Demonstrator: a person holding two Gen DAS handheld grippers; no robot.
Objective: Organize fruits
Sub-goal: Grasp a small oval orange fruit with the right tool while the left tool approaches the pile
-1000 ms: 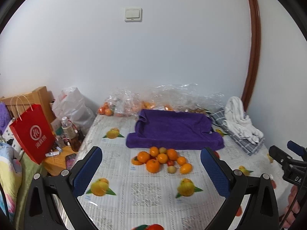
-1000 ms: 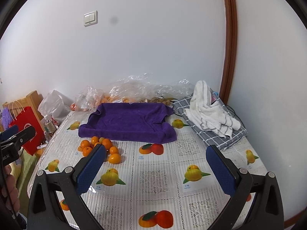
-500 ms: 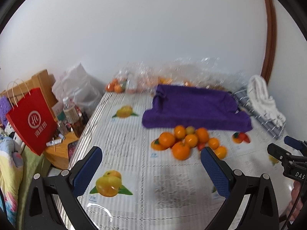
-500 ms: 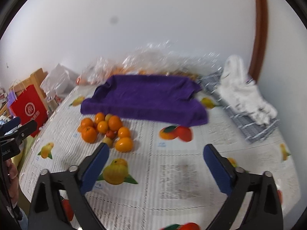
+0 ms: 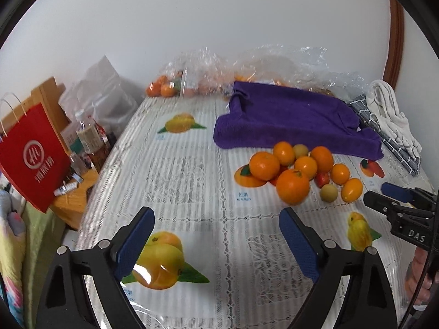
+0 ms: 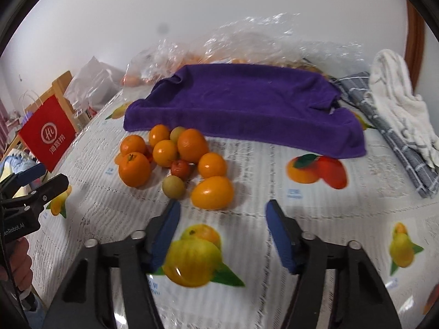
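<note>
A pile of several oranges and small fruits (image 5: pixel 297 170) lies on the fruit-print tablecloth (image 5: pixel 186 170), just in front of a purple towel (image 5: pixel 288 118). My left gripper (image 5: pixel 216 215) hovers low over the cloth, left of and nearer than the pile. Its jaws are wide, closing a little, with nothing between them. In the right wrist view the same pile (image 6: pixel 170 153) sits ahead and to the left. An oval orange fruit (image 6: pixel 212 193) lies just beyond the tips of my right gripper (image 6: pixel 222 208). Those jaws are closing, with only tablecloth between them.
Clear plastic bags (image 5: pixel 208 74) holding more oranges lie against the back wall. White and grey checked cloths (image 6: pixel 395 104) lie at the right. A red paper bag (image 5: pixel 30 153) and bottles (image 5: pixel 89 137) stand beyond the table's left edge. Each gripper shows in the other's view.
Both grippers have come down and tilted toward the table, closing in on the fruit pile. The right jaws have narrowed markedly; the left jaws only slightly.
</note>
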